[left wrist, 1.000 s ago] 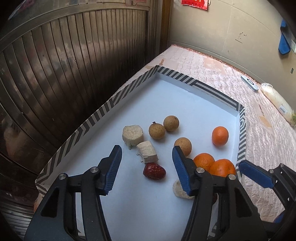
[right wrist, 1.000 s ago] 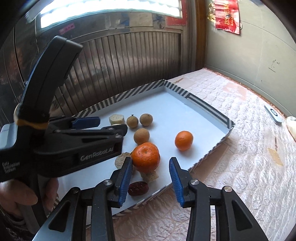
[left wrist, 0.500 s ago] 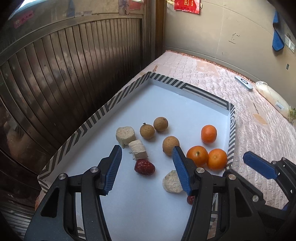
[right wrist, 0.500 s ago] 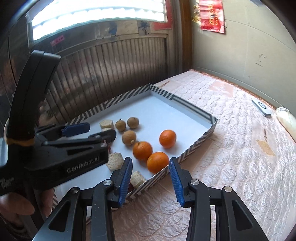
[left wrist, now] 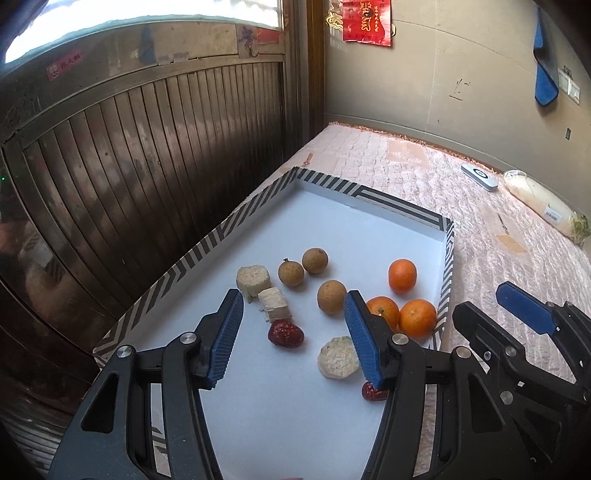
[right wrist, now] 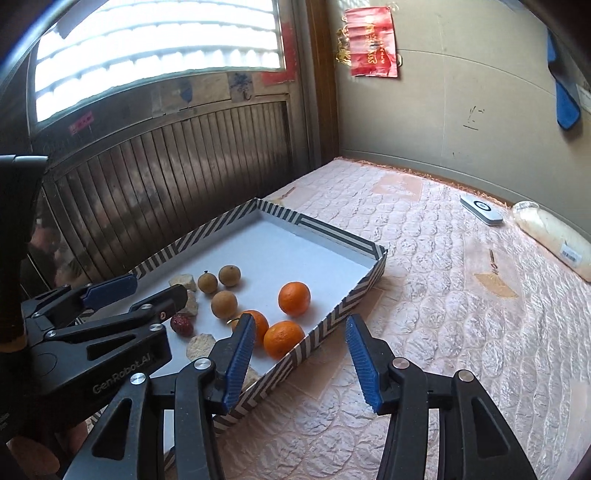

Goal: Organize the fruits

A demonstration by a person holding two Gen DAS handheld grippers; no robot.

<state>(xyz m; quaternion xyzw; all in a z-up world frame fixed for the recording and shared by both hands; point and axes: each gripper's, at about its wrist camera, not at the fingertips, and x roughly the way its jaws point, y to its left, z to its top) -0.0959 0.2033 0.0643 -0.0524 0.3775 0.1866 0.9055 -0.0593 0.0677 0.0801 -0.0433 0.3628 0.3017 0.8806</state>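
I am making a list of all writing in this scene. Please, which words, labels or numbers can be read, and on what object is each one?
"GenRobot.AI": on the body of the left gripper, seen from the right wrist.
Red hanging on the wall: gold characters, too blurred to read.
Red sticker on the door: characters too small to read.
Label on the white bag: barcode print, unreadable.
Nothing else is legible.

My left wrist camera looks steeply down along my left gripper (left wrist: 293,334), close over the tray (left wrist: 406,212). My right wrist camera looks along my right gripper (right wrist: 301,363) from beside the tray's edge. Both share the tray, the oranges (left wrist: 402,275) and the mattress (right wrist: 461,314) beyond.
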